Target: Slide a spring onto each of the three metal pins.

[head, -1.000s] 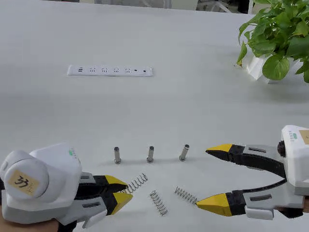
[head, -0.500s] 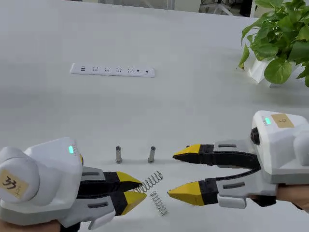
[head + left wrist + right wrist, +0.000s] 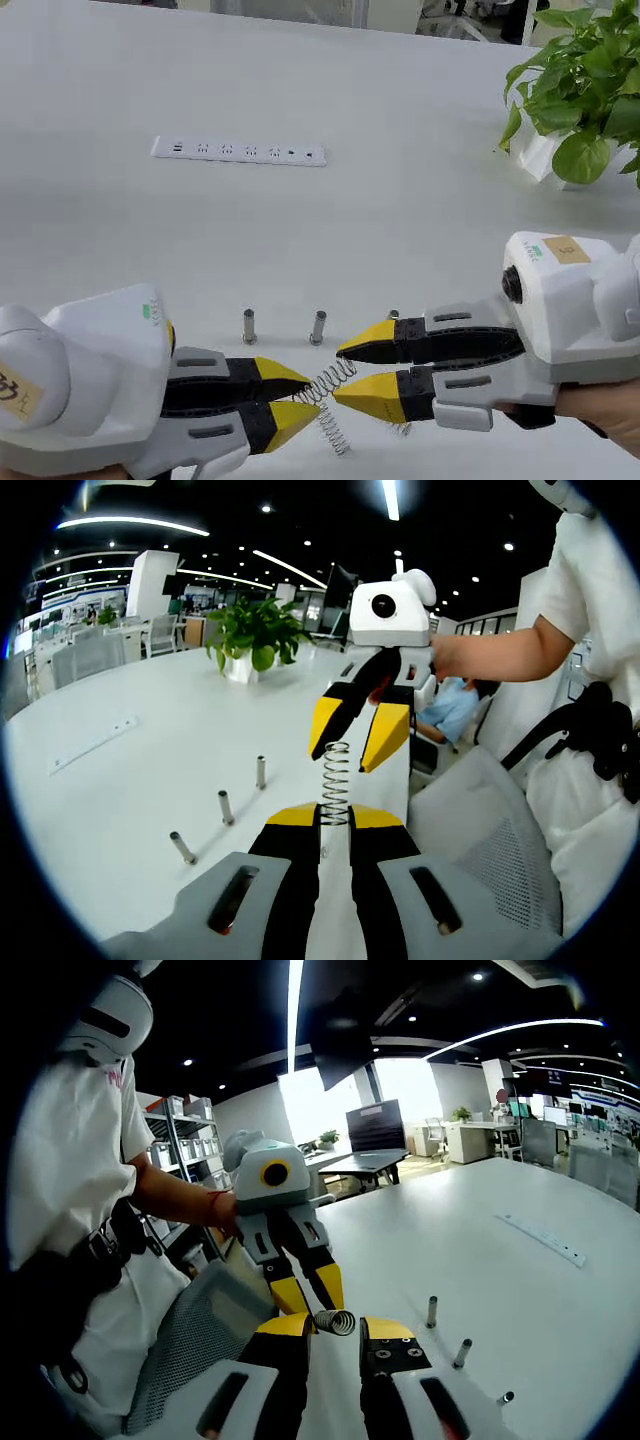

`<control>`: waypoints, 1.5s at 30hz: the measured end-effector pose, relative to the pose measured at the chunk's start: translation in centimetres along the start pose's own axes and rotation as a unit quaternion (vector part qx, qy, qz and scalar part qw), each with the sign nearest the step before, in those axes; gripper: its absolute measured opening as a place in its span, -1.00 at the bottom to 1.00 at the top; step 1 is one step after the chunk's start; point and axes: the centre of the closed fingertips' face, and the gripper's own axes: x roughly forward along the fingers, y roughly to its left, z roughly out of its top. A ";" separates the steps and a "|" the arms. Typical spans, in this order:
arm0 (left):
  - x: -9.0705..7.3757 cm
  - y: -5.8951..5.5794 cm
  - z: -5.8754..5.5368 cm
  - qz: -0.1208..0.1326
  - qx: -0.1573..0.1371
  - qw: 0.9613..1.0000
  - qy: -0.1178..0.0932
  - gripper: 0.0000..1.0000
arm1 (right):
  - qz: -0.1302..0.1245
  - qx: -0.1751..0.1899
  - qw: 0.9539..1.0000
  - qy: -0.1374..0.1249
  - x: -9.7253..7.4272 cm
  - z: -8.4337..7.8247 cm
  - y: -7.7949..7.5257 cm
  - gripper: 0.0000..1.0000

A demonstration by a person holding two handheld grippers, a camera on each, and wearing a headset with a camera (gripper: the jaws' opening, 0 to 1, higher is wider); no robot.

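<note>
White bench (image 3: 400, 220), left gripper (image 3: 308, 395) clamping spring (image 3: 328, 380), right gripper (image 3: 338, 372) moved in, fingers (image 3: 372, 337) narrower

We're seeing pins (image 3: 318, 327) gleaming polished metal, spring (image 3: 328, 380) glinting bright metal wire, tabletop (image 3: 300, 230) showing matt smooth white, power strip (image 3: 238, 152) looking plastic.

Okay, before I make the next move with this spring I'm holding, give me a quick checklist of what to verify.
1. Grip: left gripper clamped on the spring: ok.
2. Handover: right gripper jaws open around the spring's free end, not closed: ok.
3. All three pins upright: ok.
4. No spring on any of the pins yet: ok.
5. Held spring lined up over a pin: not ok, it is held in front of them.
6. A spare spring lying on the table: ok.
</note>
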 end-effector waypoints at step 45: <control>0.3 -1.1 0.2 -0.023 -0.004 1.000 -0.011 -0.86 | 0.021 -0.016 1.000 0.011 0.7 1.5 1.1 -0.89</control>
